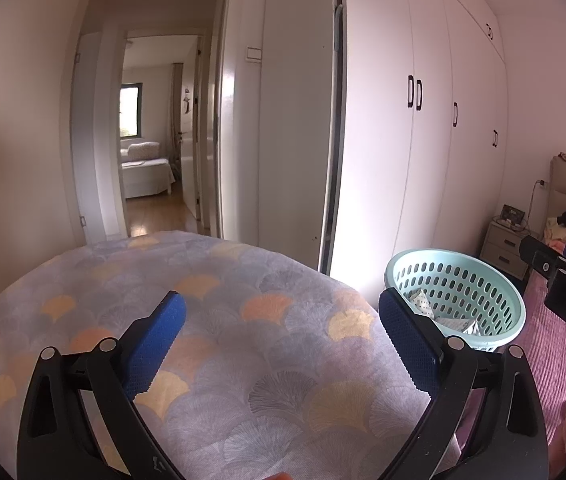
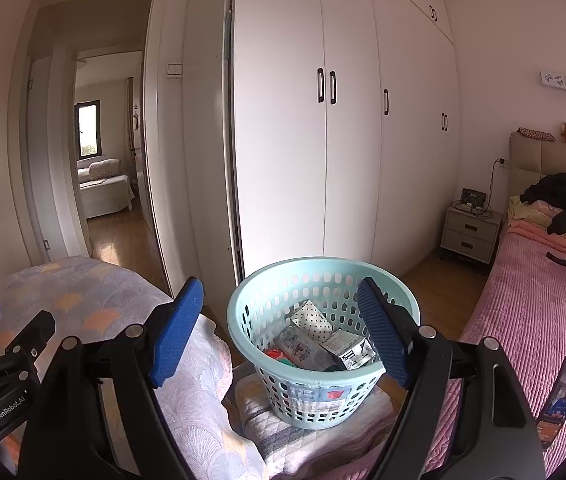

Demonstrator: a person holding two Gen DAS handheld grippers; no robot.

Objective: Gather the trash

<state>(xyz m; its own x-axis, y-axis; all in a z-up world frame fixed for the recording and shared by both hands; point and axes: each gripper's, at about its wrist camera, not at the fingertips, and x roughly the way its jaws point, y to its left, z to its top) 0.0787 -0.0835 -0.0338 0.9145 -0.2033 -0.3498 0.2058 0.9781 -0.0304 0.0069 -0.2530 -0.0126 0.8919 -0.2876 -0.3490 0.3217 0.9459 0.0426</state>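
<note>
right gripper hanging spread wide, gripping nothing | basket of trash sitting just beyond, between its fingers | left gripper gaping over quilt

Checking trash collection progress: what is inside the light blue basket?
The basket holds a polka-dot packet, a clear plastic bottle, a printed carton and something red. Anything beneath them is covered.
</note>
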